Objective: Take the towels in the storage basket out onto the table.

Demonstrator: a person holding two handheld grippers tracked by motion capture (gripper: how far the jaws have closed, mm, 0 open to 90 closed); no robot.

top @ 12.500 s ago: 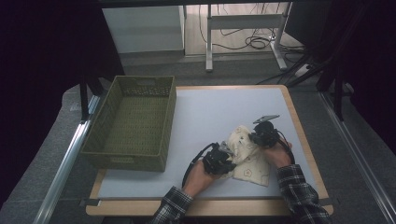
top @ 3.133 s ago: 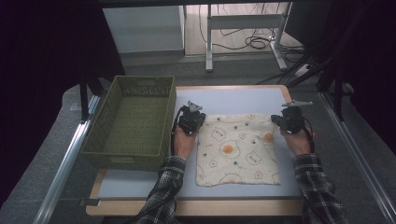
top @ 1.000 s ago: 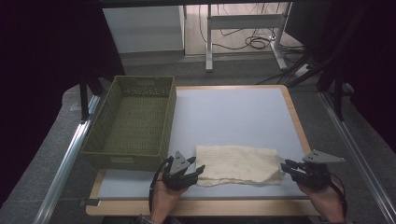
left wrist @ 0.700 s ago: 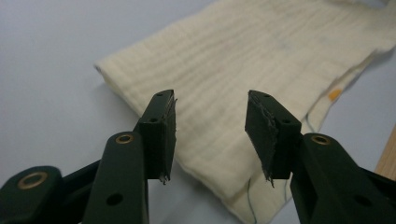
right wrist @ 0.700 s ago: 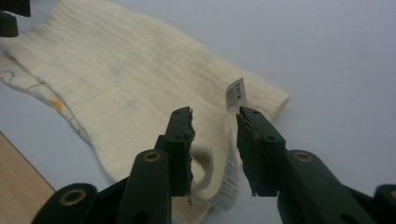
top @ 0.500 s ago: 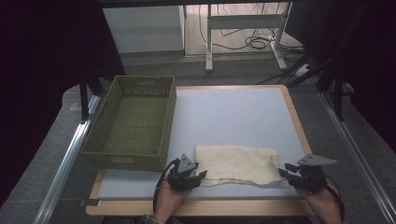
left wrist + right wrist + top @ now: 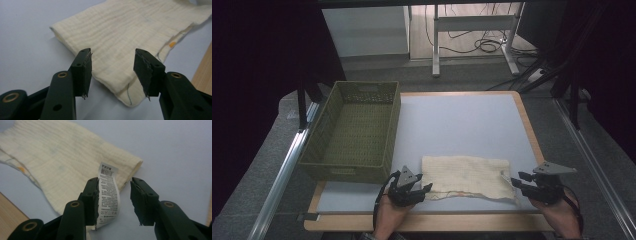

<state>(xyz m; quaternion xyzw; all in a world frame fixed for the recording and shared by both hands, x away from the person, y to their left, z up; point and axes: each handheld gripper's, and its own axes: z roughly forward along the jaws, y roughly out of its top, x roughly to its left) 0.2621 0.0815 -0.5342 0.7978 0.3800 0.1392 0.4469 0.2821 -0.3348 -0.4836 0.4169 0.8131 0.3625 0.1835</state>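
Cloth (image 7: 466, 176) lies folded once on the near part of the counter (image 7: 462, 120), right of the basket (image 7: 352, 131). Step judged: release after the fold; next, regrip the ends for a second fold. Left gripper (image 7: 112, 72) has just been opening, released, cloth corner between its jaws untouched. Right gripper (image 7: 113, 197) likewise opening; label (image 7: 108, 195) rests against one jaw, unclamped.

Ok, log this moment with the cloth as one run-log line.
cloth: folded, flat by table's near edge | left gripper: open, jaws opening, straddling corner | right gripper: open, jaws opening, care label between | basket: empty
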